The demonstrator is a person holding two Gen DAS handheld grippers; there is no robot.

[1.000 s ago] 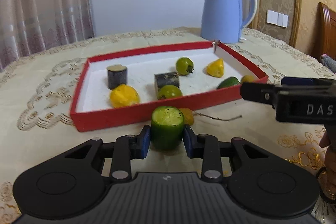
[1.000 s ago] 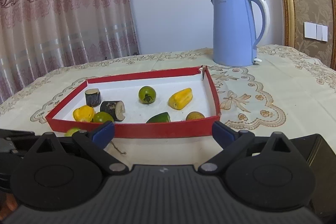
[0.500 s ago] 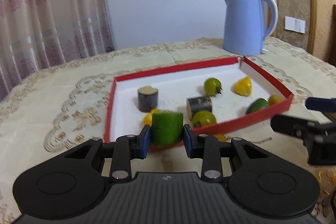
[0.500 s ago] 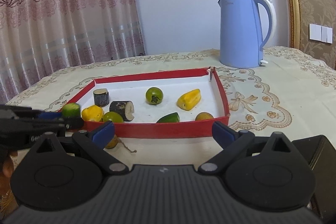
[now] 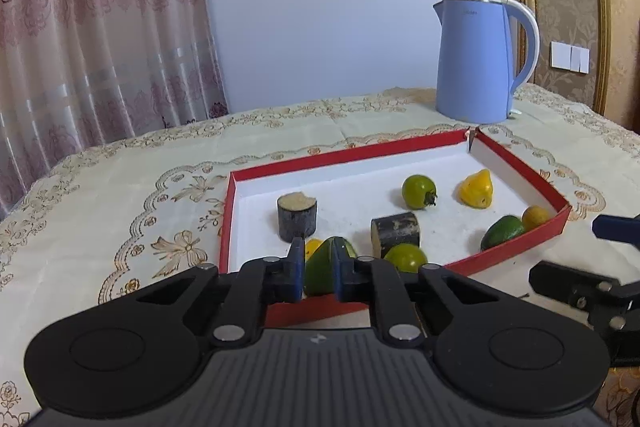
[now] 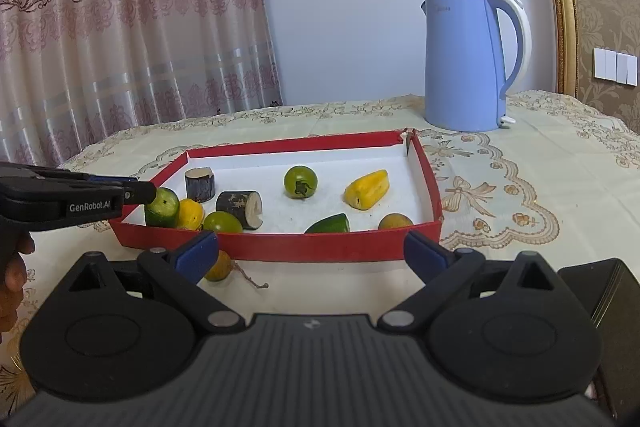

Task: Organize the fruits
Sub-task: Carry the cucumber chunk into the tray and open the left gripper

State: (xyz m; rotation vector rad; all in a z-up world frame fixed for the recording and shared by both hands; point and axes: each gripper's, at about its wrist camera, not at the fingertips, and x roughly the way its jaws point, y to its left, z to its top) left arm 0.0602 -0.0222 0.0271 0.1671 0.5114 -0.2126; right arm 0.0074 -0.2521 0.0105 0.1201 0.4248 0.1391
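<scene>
My left gripper (image 5: 318,267) is clenched tight, and its jaws have just been closing. The green chunk (image 5: 320,269) is pinched between the pads. It is tipped over, and I think only a thin bit of it is caught. It hangs just past the near wall of the red tray (image 5: 520,251), over the corner closest to that gripper.

My right gripper (image 6: 312,251) is wide open with nothing in it. It waits in front of the tray. Just in front of its left finger, a small yellow fruit with a stem (image 6: 218,267) lies on the tabletop, outside the tray.

A bit farther on, inside the tray, a yellow fruit (image 6: 190,213) and a green tomato (image 6: 222,221) sit right beside the green chunk. Farther back are two dark log pieces, another tomato and a yellow slice. Far behind the tray stands the blue kettle (image 6: 466,63).

I think I am at the step of putting the green chunk into the tray. Next I should lower it onto the white floor beside the yellow fruit and open the pads slowly, so it does not pop out. Then the small fruit outside still needs picking up.
</scene>
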